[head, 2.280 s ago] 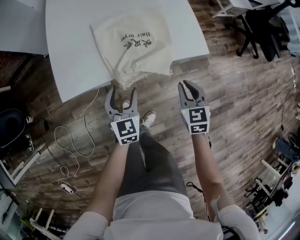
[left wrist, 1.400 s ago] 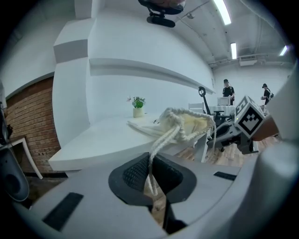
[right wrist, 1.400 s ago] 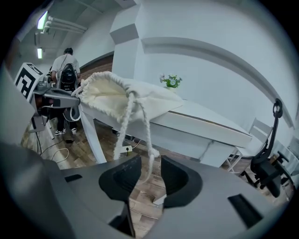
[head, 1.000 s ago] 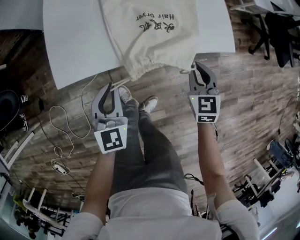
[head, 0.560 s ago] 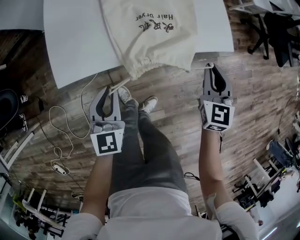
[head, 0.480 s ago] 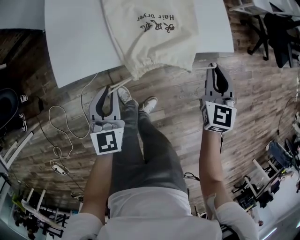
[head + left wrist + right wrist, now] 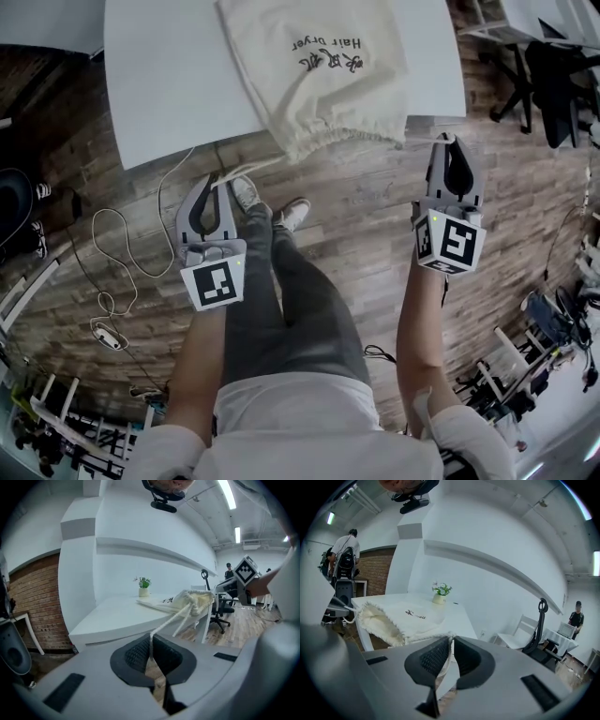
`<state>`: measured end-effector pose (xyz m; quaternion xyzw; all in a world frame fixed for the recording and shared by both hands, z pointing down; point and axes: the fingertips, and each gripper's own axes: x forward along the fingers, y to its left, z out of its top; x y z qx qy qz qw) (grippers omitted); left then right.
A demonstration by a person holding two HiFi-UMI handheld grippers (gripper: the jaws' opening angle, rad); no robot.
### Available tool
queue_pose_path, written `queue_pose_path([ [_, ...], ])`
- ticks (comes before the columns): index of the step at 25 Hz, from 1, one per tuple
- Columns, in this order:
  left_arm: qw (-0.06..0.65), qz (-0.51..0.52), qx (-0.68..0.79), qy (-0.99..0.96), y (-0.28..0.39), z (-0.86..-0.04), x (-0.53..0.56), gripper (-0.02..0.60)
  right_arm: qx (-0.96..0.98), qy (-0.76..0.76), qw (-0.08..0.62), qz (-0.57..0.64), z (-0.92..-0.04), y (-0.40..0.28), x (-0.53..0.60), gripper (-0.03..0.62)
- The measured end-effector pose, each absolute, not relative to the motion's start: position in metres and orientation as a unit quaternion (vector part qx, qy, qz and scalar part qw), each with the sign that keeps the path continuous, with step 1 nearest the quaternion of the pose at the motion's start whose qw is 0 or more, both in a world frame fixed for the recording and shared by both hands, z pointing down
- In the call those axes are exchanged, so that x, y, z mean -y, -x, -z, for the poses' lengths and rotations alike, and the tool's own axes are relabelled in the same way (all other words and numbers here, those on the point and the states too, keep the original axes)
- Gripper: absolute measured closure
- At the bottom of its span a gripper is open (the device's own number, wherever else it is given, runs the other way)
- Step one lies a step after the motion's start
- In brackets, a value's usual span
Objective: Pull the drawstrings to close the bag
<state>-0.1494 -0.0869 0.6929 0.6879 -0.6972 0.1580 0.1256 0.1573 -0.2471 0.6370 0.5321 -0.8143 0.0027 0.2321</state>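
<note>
Cream cloth drawstring bag (image 7: 319,75) lies on white worktop (image 7: 169,84), gathered mouth overhanging the near edge; left gripper (image 7: 217,178) pressed together on the left white cord (image 7: 255,166); right gripper (image 7: 449,141) pinching the right white cord (image 7: 420,143); both grippers off the worktop, over wooden floor (image 7: 356,216); loose white cable (image 7: 103,253) on floor at left, black office chair (image 7: 553,84) at right. Gripper views alone show a small potted plant (image 7: 143,586) behind the bag; head view alone shows the cable.
</note>
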Motion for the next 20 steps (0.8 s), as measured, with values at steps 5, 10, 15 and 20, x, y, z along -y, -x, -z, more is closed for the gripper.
queue_pose_path([
  [5, 0.108, -0.16, 0.723, -0.663, 0.179, -0.669, 0.105, 0.565, 0.796, -0.555, 0.24, 0.001, -0.618, -0.168, 0.249, 0.536],
  [10, 0.069, -0.171, 0.734, -0.654, 0.211, -0.622, 0.117, 0.565, 0.788, -0.562, 0.249, 0.021, -0.58, -0.171, 0.249, 0.537],
  [15, 0.036, -0.17, 0.739, -0.651, 0.229, -0.565, 0.128, 0.565, 0.79, -0.561, 0.244, 0.041, -0.531, -0.172, 0.251, 0.54],
  [20, 0.01, -0.164, 0.744, -0.647, 0.231, -0.507, 0.135, 0.565, 0.784, -0.577, 0.225, 0.052, -0.48, -0.186, 0.251, 0.554],
])
